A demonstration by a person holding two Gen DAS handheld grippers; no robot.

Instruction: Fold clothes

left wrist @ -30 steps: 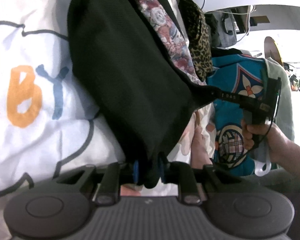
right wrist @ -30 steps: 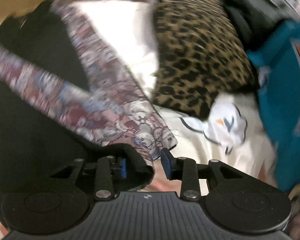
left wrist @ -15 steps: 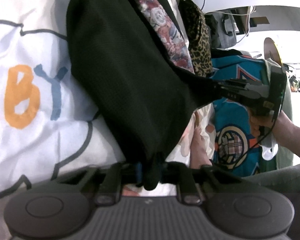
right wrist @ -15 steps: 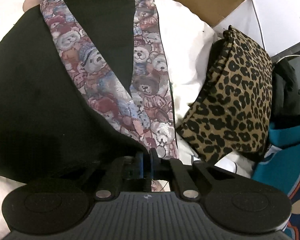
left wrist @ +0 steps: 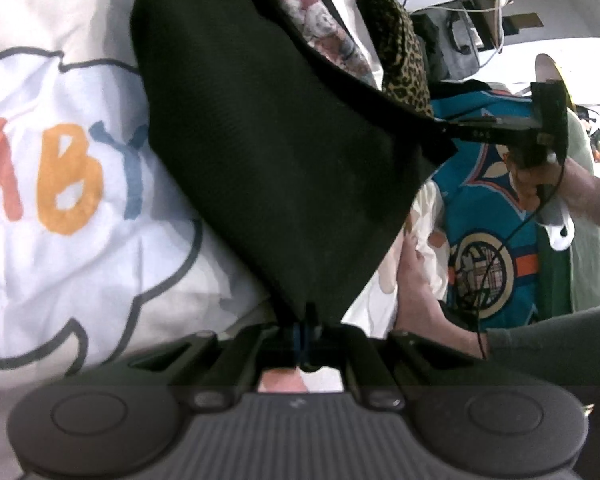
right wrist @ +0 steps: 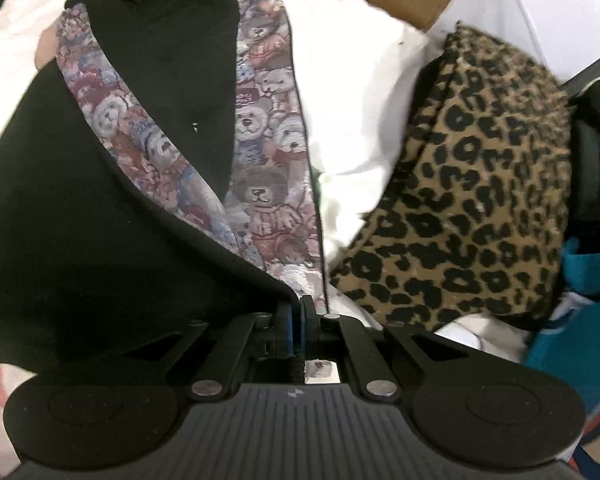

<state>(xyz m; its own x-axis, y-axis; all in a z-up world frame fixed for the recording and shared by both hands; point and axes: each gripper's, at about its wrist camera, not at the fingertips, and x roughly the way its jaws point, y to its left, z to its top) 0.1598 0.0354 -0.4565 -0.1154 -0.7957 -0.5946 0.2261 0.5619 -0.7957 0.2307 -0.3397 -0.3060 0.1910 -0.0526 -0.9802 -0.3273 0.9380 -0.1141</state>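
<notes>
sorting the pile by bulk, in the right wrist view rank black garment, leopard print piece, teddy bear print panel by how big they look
1. black garment, fills most of the left half, though it lies nearest the camera, which inflates it
2. leopard print piece
3. teddy bear print panel, a narrow strip, clearly smallest

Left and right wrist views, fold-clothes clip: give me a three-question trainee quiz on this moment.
1. True or false: the left hand-held gripper is open and holds nothing.
2. What print runs along the trim of the black garment?
A. stripes
B. teddy bears
C. polka dots
3. Fill in: in the right wrist view, the folded item right of the black garment has a ____ pattern.

Key:
1. False; it is shut on a corner of the black garment, as is the right hand-held gripper.
2. B
3. leopard
</notes>
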